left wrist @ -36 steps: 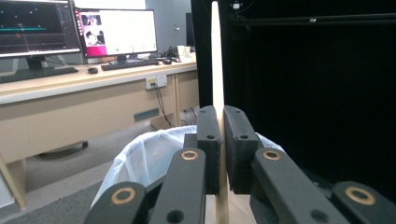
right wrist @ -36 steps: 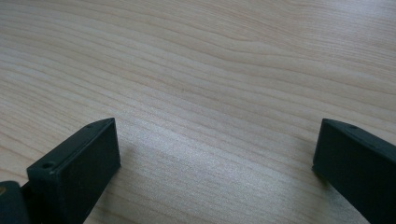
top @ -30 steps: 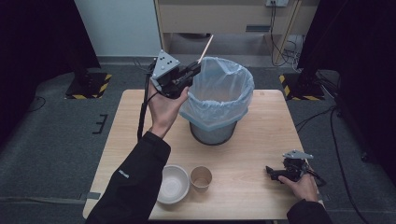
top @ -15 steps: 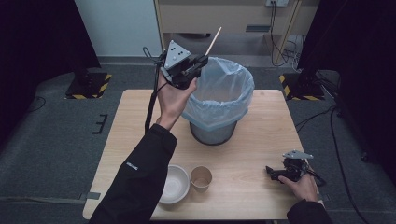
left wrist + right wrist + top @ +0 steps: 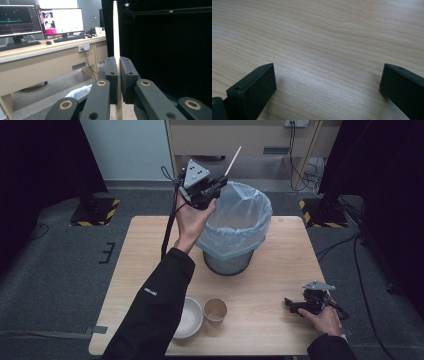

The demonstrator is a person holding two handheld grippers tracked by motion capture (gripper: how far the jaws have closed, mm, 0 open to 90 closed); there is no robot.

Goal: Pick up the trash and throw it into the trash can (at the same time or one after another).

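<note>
My left gripper is raised above the table, beside the left rim of a bin lined with a pale blue bag. It is shut on a thin wooden stick that points up and to the right over the bin. In the left gripper view the stick stands upright between the closed jaws of the left gripper. My right gripper rests low on the table at the front right. In the right gripper view the right gripper stands open over bare wood.
A white bowl and a brown paper cup stand at the front of the wooden table. Beyond the table lie grey carpet, cables and a desk with monitors.
My left gripper has risen and moved right with the stick, toward the bin's rim. The right gripper has stayed in place.
</note>
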